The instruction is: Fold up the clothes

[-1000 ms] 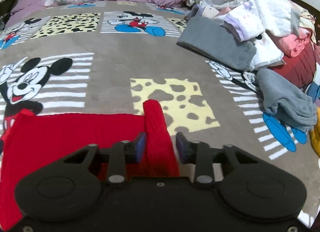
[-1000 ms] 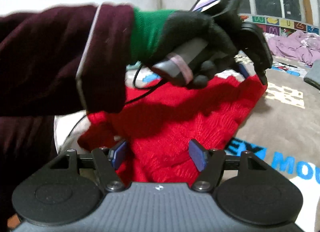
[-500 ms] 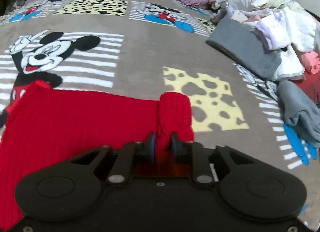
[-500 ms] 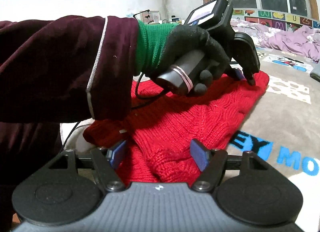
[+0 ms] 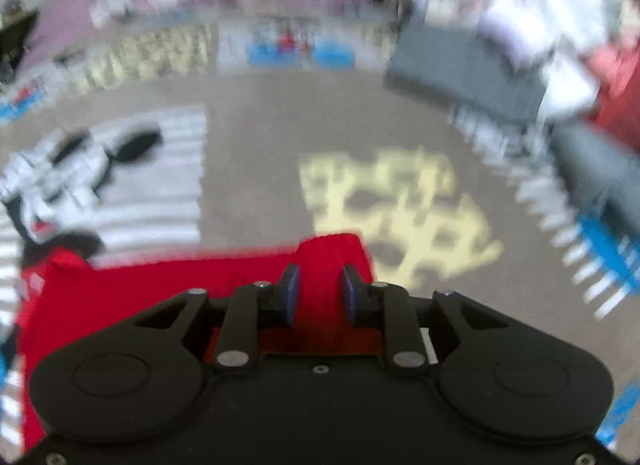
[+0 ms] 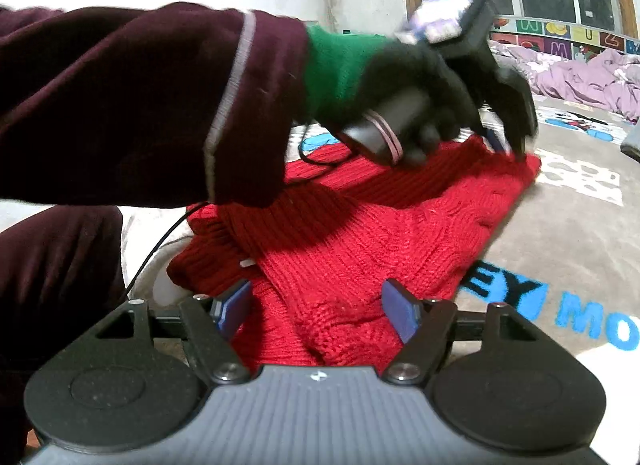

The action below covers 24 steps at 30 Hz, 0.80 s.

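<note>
Red knit sweater (image 6: 384, 233) spread flat on a grey cartoon-print blanket (image 6: 568, 233), ribbed fabric running from near the right gripper to the far corner under the left one. Beyond the sweater in the left wrist view, much motion blur: a yellow spotted patch (image 5: 396, 205) just past its far corner, a striped cartoon-mouse panel (image 5: 100, 177) off its left edge, a pile of mixed clothes (image 5: 520, 45) well beyond to the right, with a grey folded piece (image 5: 464, 69) at the pile's near side. Left gripper (image 5: 318, 297) right at the sweater's far corner, jaws parted with a strip of red fabric between the blue pads; contact with the cloth impossible to tell through the blur. Gloved left hand (image 6: 416, 85) around that tool's handle, above the sweater, dark red sleeve (image 6: 140, 105) behind it. Right gripper (image 6: 316, 309) spread wide over the sweater's near hem, pads apart on either side of a bunched fold, gripping nothing.
</note>
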Each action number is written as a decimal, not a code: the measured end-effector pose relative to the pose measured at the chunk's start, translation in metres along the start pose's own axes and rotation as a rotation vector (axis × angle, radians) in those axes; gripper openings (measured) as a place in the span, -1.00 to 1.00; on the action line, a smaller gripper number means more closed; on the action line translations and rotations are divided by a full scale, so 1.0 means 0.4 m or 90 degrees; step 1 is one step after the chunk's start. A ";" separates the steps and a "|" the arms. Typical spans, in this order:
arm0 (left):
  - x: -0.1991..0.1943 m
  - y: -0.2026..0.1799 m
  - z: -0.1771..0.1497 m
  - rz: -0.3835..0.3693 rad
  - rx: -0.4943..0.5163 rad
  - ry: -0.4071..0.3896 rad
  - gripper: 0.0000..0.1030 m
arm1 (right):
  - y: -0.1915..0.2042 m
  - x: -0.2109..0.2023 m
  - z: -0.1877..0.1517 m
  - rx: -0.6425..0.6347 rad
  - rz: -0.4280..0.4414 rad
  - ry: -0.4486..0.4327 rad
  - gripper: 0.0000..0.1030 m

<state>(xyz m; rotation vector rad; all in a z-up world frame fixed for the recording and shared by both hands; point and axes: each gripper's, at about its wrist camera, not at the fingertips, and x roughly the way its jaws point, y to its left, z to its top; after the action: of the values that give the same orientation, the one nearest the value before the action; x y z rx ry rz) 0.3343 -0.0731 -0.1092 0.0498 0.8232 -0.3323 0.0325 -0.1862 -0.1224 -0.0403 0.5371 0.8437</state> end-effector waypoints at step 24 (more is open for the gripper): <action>-0.578 0.234 -0.381 0.028 -0.191 -0.094 -0.23 | 0.059 -0.043 -0.017 -0.029 -0.017 0.003 0.53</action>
<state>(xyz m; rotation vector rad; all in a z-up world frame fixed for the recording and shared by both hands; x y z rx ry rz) 0.1089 0.1043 -0.0529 -0.2340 0.7176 -0.1657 0.0031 -0.1841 -0.1161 -0.0912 0.5202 0.8297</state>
